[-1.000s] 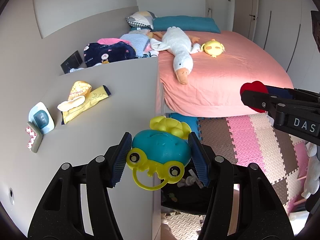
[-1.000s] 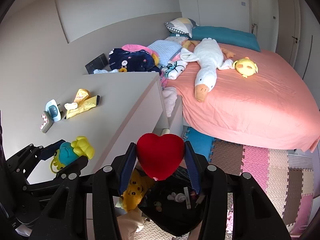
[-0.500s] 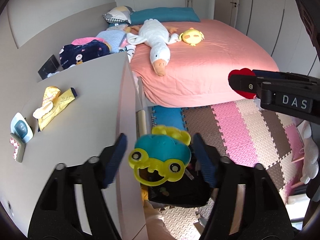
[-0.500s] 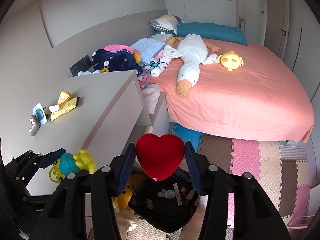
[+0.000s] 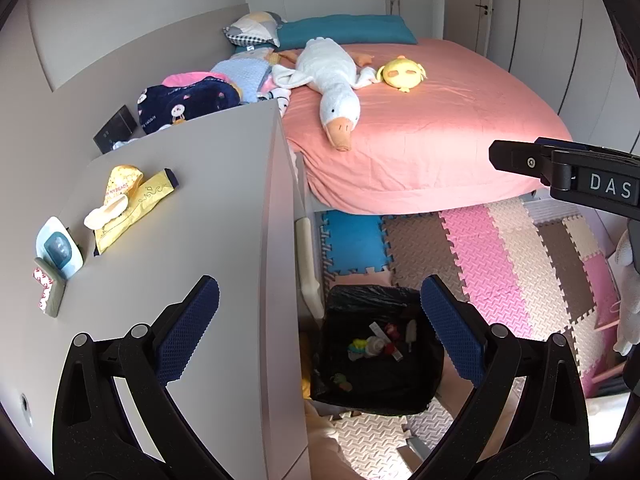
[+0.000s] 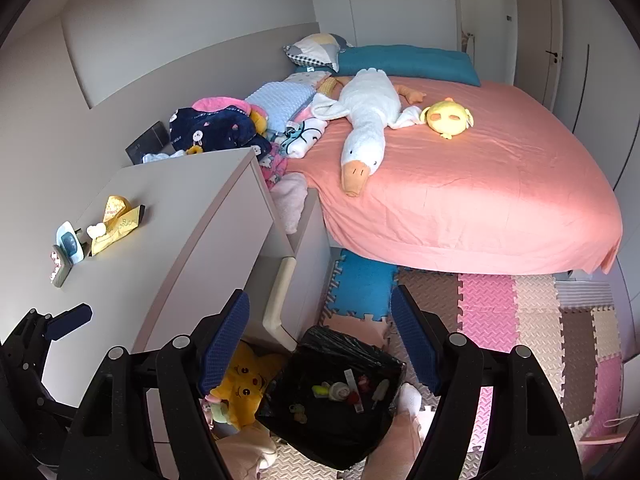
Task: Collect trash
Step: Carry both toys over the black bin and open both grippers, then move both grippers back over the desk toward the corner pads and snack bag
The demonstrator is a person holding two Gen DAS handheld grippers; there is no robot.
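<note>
A bin lined with a black bag (image 5: 400, 296) (image 6: 344, 340) stands on the floor beside the grey dresser, with several small bits of trash at its bottom. My left gripper (image 5: 320, 292) hangs above it; its jaws are opening, spread wide, with nothing between them. My right gripper (image 6: 320, 304) is also over the bin, open and holding nothing. In the right wrist view one blue pad of the left gripper (image 6: 68, 320) shows at the lower left. Yellow wrappers (image 5: 132, 200) (image 6: 116, 220) lie on the dresser top.
The grey dresser (image 5: 224, 208) fills the left side; small items (image 5: 56, 256) sit at its far edge. A pink bed (image 6: 480, 184) with a white goose plush (image 6: 368, 120) lies behind. Foam mats (image 5: 500, 248) cover the floor. A yellow plush (image 6: 244, 384) lies left of the bin.
Both grippers have opened. The teal and yellow toy has left the left jaws and the red heart has left the right jaws. Both views now look onto the bin.
</note>
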